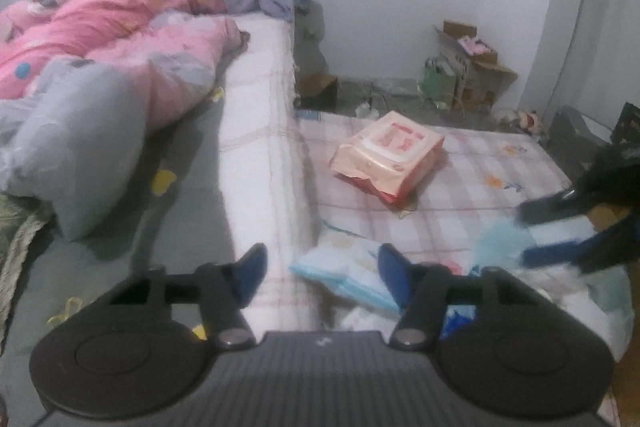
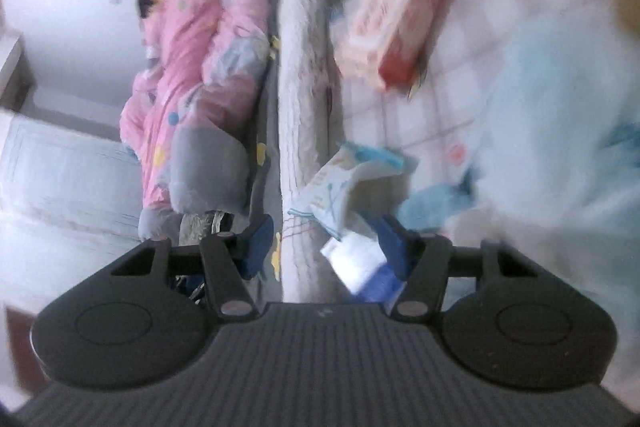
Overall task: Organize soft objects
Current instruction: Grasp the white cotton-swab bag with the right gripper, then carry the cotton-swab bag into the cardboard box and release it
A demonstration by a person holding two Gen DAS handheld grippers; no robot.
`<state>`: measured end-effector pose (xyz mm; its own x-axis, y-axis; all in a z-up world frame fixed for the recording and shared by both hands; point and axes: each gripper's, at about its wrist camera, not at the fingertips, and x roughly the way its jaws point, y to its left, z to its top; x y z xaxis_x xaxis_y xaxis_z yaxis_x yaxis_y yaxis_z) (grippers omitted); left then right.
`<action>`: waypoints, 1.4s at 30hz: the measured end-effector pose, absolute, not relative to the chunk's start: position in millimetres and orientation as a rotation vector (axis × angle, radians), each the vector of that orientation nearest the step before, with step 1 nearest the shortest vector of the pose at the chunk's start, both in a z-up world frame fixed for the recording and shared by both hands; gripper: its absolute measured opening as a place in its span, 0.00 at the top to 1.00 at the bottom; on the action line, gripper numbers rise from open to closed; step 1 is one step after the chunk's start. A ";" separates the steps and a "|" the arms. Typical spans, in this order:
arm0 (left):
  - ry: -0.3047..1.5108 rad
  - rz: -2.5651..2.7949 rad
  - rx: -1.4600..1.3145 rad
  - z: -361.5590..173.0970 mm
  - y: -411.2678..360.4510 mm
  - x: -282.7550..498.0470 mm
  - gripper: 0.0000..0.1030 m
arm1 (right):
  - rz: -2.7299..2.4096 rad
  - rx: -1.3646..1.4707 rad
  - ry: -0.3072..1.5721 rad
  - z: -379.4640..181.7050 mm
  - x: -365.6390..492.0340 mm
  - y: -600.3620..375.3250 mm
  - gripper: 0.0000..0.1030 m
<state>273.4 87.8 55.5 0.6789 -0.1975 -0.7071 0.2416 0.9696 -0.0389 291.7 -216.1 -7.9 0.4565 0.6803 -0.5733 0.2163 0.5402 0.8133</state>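
Both hand-held grippers spread, empty, left point(image 1: 322, 263), right point(image 2: 328, 237), right view motion-blurred

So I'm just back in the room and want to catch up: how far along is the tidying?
Little looks done: the wipes pack and blue pack lie loose on the checked mat. Nothing is in hand; the left claw is open and empty. Left: those packs and the pink quilt.

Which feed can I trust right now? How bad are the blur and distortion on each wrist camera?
Left wrist view: mostly sharp, the pink wipes pack reads clearly; fisheye bends the wall edges, and the right gripper is smeared at the right edge. Right wrist view: heavy motion blur, scene rolled sideways, the light blue cloth is a haze; only the gripper's fingers are crisp.
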 end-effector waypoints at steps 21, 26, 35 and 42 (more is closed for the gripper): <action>1.098 -0.363 0.021 -12.7 76.4 354.2 0.54 | 0.262 1.094 1.315 -123.4 394.2 -147.7 0.63; 1.162 -0.357 -0.005 -24.4 72.4 371.4 0.52 | 0.271 1.098 1.319 -131.4 401.0 -143.0 0.64; 1.130 -0.370 -0.015 -6.7 72.1 363.0 0.73 | 0.329 0.983 1.259 -104.6 399.5 -132.1 0.84; 1.041 -0.377 -0.020 42.2 70.4 330.2 0.74 | 0.373 0.962 1.175 -56.0 379.9 -136.8 0.84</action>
<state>330.2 70.4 42.2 0.4468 -0.3139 -0.8378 0.2954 0.9357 -0.1930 379.9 -136.8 -56.0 0.3829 0.6972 -0.6060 0.2205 0.5681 0.7929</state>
